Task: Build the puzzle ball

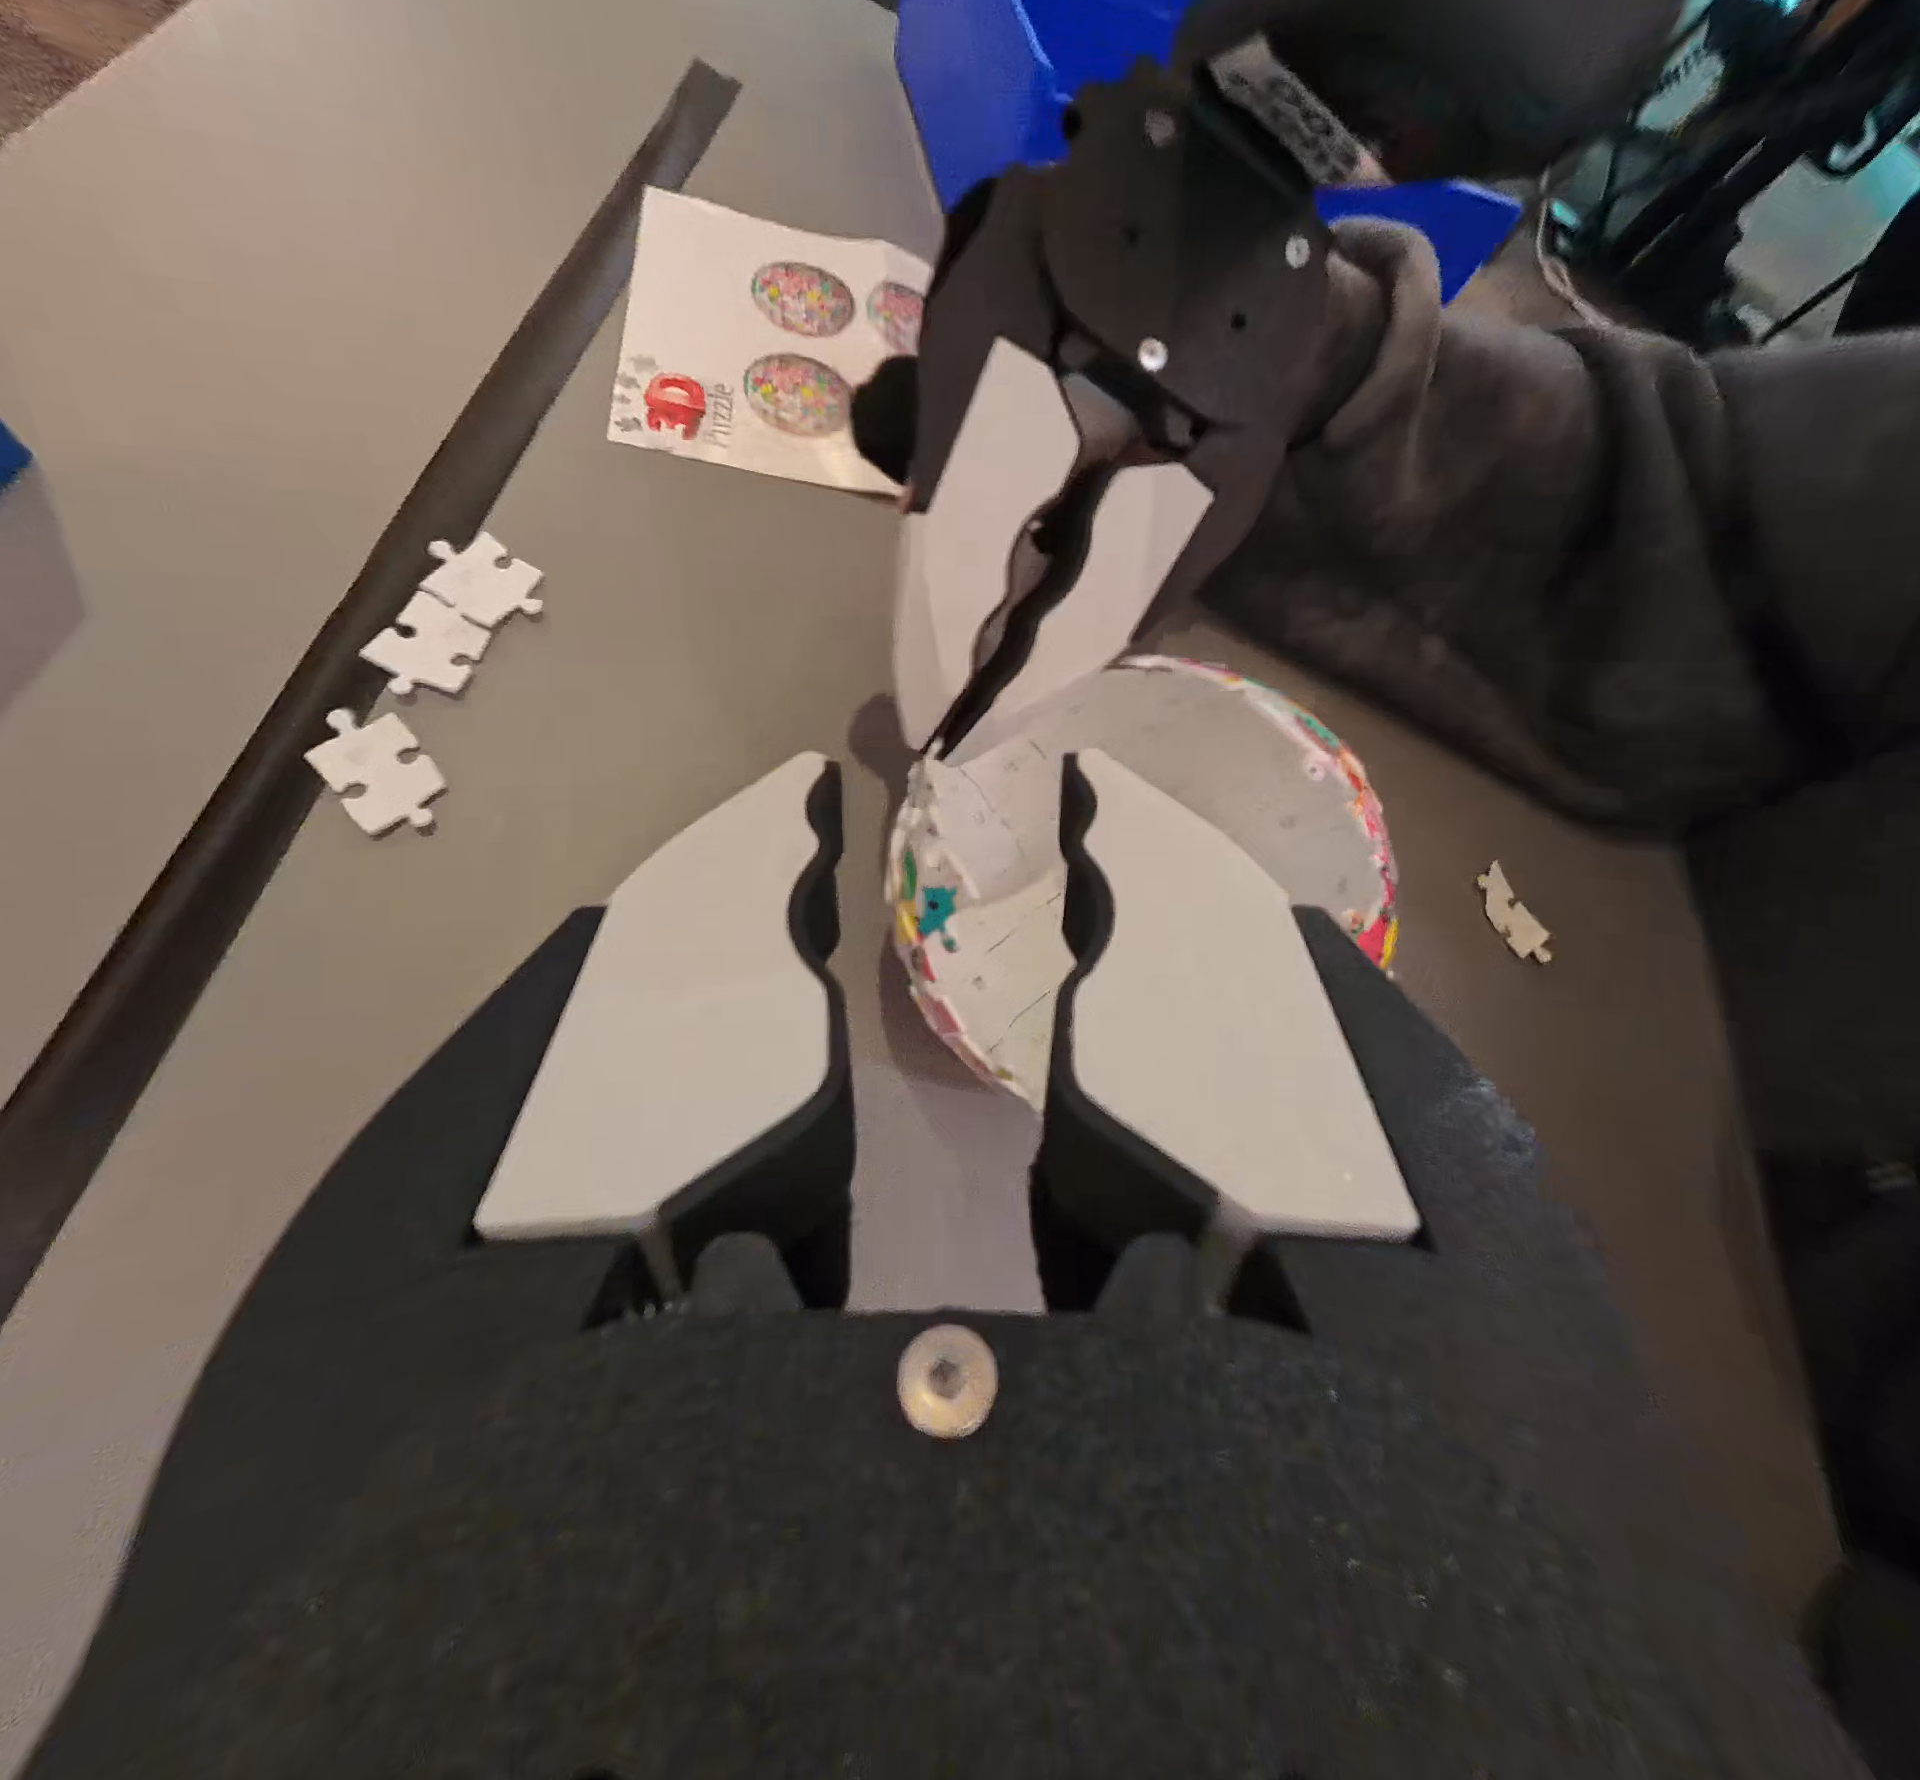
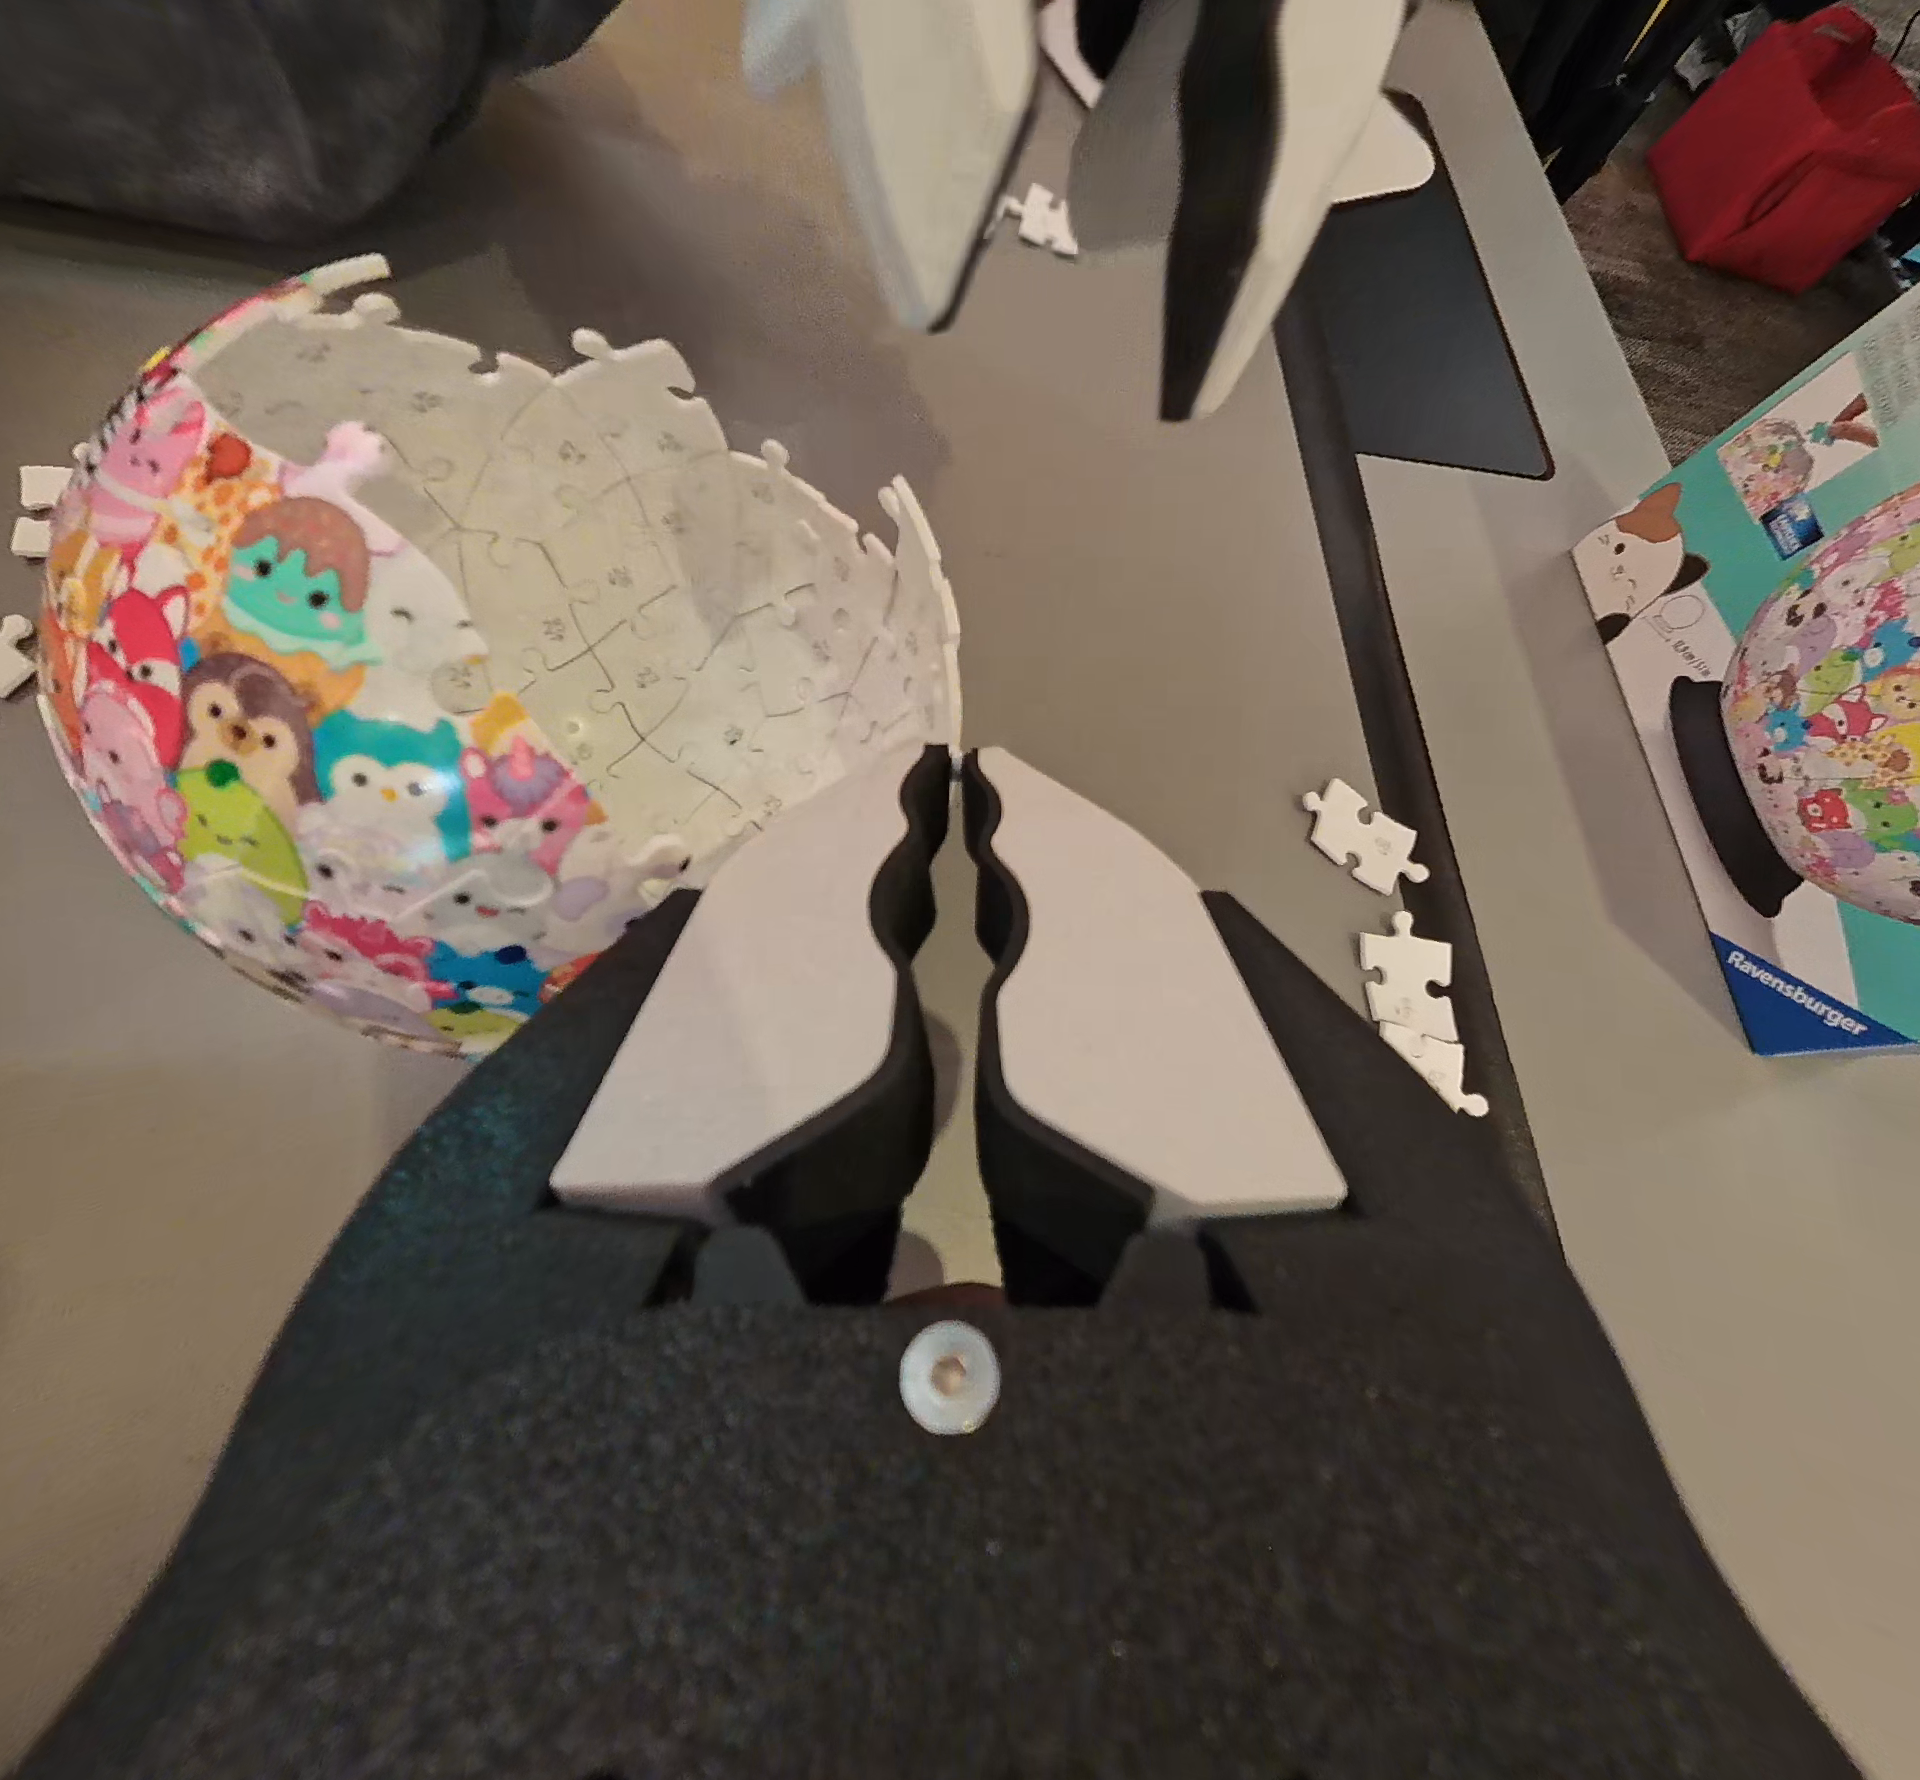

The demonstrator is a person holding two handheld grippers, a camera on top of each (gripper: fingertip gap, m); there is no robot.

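A: What is the right hand-held gripper point(image 2: 958, 762) doing?
B: Its jaws are pinched on the jagged rim of the half-built puzzle ball point(image 2: 436, 650), at the wall's edge.
A: And the left hand-held gripper point(image 1: 948, 795)?
B: Jaws apart, gripping nothing. It hovers just beside the ball, apparently not touching.
A: Where does the ball sit?
B: On the grey counter point(image 2: 1122, 587), tipped so its white inside shows.
A: Anything around it?
B: Loose puzzle pieces point(image 2: 1397, 941) lie near the dark seam point(image 2: 1340, 670); the puzzle box point(image 2: 1756, 722) lies beyond, and an instruction sheet point(image 1: 748, 348) lies farther off.
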